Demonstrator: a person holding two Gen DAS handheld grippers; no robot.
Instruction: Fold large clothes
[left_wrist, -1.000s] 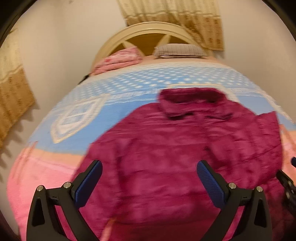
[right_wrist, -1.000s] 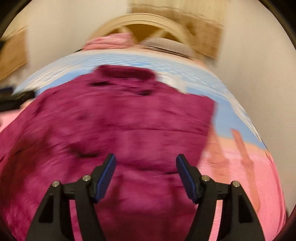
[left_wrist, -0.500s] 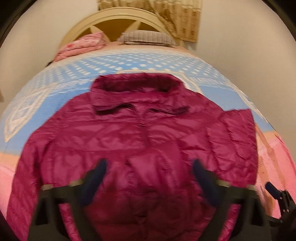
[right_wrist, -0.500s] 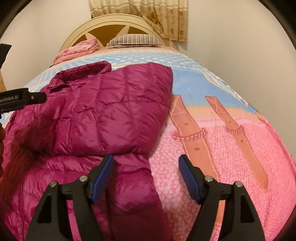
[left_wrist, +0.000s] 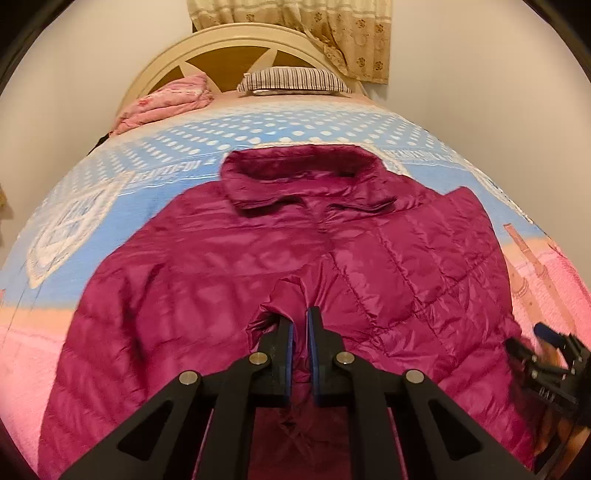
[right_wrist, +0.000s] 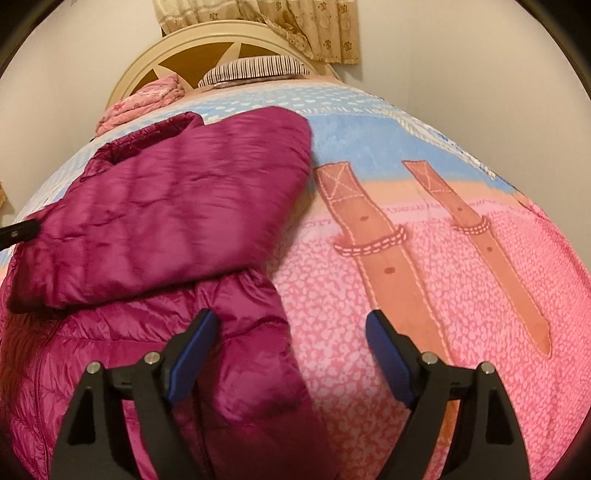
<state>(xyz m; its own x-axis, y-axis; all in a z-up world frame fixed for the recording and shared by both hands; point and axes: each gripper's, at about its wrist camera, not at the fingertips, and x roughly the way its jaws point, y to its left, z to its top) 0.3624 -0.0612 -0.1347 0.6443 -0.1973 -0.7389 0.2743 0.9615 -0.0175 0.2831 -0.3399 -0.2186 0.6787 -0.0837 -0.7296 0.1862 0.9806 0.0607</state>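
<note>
A magenta quilted jacket (left_wrist: 221, 277) lies spread on the bed, collar toward the headboard. My left gripper (left_wrist: 300, 317) is over the middle of its front, shut on a raised fold of the fabric. In the right wrist view the jacket (right_wrist: 166, 214) has its right sleeve folded across the body. My right gripper (right_wrist: 291, 325) hovers over the jacket's right edge, jaws opening. Its left finger (right_wrist: 195, 339) is above the fabric and its right finger (right_wrist: 388, 350) above the bedspread, gripping nothing.
The bedspread (left_wrist: 92, 206) is blue with white dots at the far end and pink near me. A striped pillow (left_wrist: 291, 79) and a folded pink blanket (left_wrist: 166, 103) lie against the cream headboard (left_wrist: 236, 40). Walls close in on both sides.
The left jaws went from wide open to closed on a fold at the jacket's front. The right gripper swung from over the jacket's body to its right edge and its jaws widened.
</note>
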